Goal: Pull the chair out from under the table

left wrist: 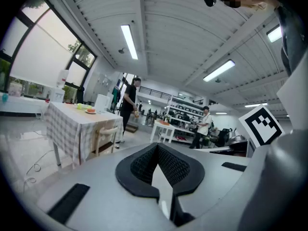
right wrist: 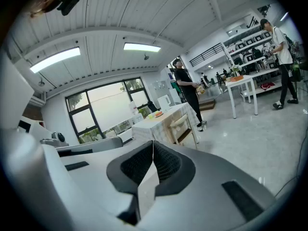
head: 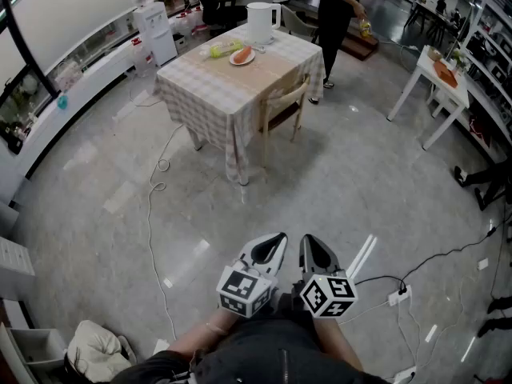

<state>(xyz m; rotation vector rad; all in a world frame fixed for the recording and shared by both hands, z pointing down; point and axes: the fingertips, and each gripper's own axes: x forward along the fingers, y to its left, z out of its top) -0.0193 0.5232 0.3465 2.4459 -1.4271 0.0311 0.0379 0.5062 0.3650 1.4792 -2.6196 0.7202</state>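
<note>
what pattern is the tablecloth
The tablecloth is a pale beige-and-white check, clearest in the head view.

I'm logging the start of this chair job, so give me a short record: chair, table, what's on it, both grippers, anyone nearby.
chair: wooden, tucked under table, not yet pulled out
table: checked cloth
on table: white kettle, plate with food
left gripper: shut, empty, far from chair
right gripper: shut, empty, beside the left
person: standing beyond table

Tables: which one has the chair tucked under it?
The checked-cloth table, with the wooden chair pushed in at its right side; the white table at far right shows none.
</note>
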